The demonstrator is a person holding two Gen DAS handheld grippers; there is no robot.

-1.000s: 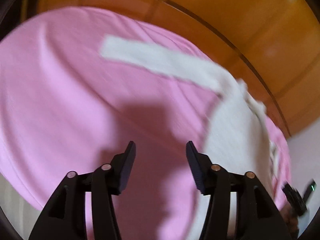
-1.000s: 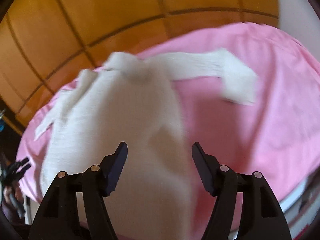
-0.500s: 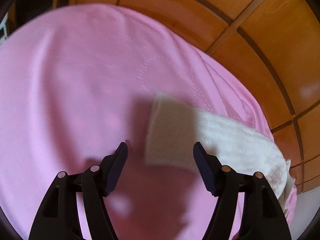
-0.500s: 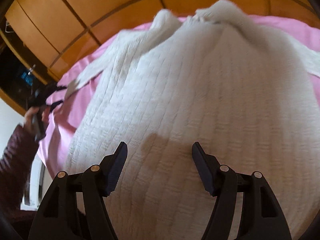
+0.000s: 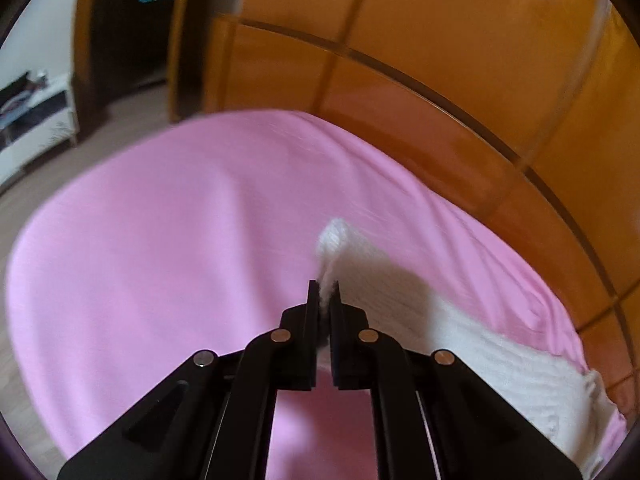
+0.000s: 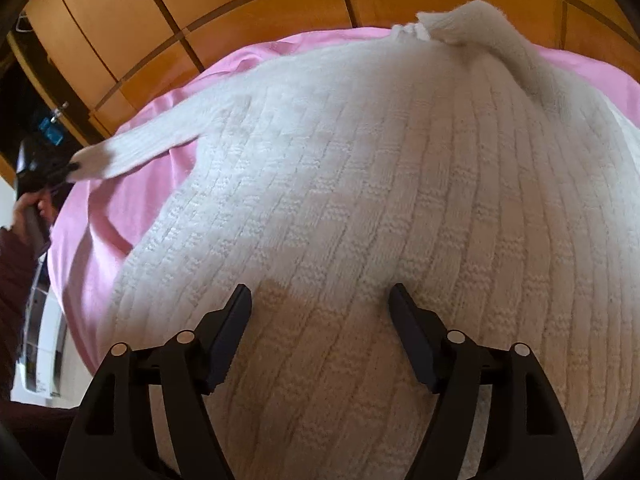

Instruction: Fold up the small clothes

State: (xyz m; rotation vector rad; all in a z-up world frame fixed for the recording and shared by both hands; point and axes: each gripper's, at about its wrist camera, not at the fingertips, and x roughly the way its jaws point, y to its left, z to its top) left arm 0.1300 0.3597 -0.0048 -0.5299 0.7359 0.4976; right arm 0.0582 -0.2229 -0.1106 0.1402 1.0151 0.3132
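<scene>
A white knitted sweater point(image 6: 380, 208) lies spread on a pink sheet point(image 6: 160, 120). In the right wrist view it fills most of the picture, and my right gripper point(image 6: 320, 300) hovers low over its body, jaws opening, with no fabric pinched between them. One sleeve runs out to the left, where the left gripper point(image 6: 70, 168) holds its cuff. Another sleeve point(image 6: 500, 40) lies folded over the top right of the body. In the left wrist view my left gripper point(image 5: 325, 292) is shut on the white sleeve cuff point(image 5: 340, 240), lifted off the pink sheet point(image 5: 160, 260).
Orange wooden wardrobe panels point(image 5: 440, 60) stand behind the bed. A white low cabinet point(image 5: 36, 120) and a dark doorway point(image 5: 124, 32) show at the far left. A person's hand point(image 6: 32, 204) and dark sleeve hold the left gripper at the bed's left edge.
My left gripper swung onto the sleeve end and shut on its cuff, lifting it. My right gripper dropped down close over the sweater's body and its jaws widened a little.
</scene>
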